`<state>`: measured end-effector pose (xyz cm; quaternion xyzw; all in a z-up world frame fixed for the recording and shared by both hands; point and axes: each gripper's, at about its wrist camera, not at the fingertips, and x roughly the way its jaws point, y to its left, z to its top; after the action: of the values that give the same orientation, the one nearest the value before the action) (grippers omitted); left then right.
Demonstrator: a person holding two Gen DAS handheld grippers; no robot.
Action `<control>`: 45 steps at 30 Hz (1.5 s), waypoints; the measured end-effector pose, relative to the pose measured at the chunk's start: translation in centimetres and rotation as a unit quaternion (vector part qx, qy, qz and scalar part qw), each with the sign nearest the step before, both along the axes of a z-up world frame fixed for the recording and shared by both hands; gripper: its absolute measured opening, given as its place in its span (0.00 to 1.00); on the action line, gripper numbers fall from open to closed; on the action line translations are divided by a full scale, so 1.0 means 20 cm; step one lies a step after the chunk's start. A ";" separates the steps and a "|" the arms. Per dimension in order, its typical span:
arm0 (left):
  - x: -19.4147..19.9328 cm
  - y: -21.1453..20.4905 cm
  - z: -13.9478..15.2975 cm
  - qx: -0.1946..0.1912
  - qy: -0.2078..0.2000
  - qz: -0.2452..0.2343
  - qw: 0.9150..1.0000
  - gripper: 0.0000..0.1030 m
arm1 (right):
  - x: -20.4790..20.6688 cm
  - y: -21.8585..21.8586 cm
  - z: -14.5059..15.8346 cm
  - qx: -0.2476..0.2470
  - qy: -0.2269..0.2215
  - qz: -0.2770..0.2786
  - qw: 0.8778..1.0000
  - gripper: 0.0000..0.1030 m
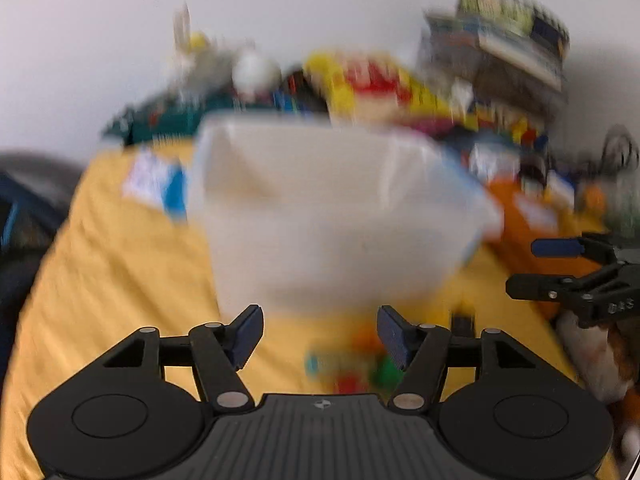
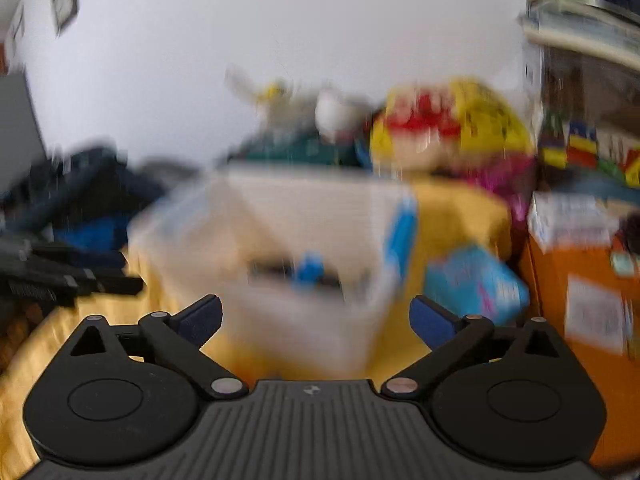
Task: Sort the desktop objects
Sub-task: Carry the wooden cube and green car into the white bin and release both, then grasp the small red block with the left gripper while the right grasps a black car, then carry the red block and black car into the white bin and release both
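While both pictures are very blurry, the big shapes can still be made out. A yellow cloth (image 1: 120,280) covers the table. In the middle of it stands a white plastic box (image 1: 332,216) with see-through walls. Its top is open.

The left gripper (image 1: 320,336) points at the near side of the box. Its two blue fingers (image 1: 248,332) are spread apart, and nothing is between them. Just under them, on the cloth, lie some small toys (image 1: 352,364) in red, green, orange and blue. They are too smeared to name. The right gripper (image 1: 536,268) shows at the right edge of this view, off to the side of the box, with its fingers apart.

From the right wrist view, the right gripper (image 2: 316,320) also faces the white plastic box (image 2: 280,240). Its blue fingers (image 2: 432,320) stand very wide, and they hold nothing. Inside the box lie a dark thing and a small blue thing (image 2: 308,268); what they are cannot be told. To the right of the box a light blue pack (image 2: 476,280) lies on the yellow cloth (image 2: 452,216). Beside that stands an orange box (image 2: 580,280). The left gripper (image 2: 80,280) peeks in from the left edge.

Behind the box, by the white wall (image 1: 320,8), many bright toys are piled up, with a big yellow and red one (image 1: 368,80) in the middle.
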<state>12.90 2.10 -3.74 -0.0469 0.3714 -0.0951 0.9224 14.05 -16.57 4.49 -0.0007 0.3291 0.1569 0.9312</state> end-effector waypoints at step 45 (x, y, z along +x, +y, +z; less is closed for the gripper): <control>0.18 0.06 0.34 -0.007 -0.026 -0.011 1.000 0.21 | 0.04 0.09 0.21 0.027 -0.028 0.003 0.999 0.61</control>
<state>16.41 3.28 2.97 -0.0469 0.3467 -0.1097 0.9303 14.91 -14.73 8.59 0.0188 0.2988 0.1681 0.9392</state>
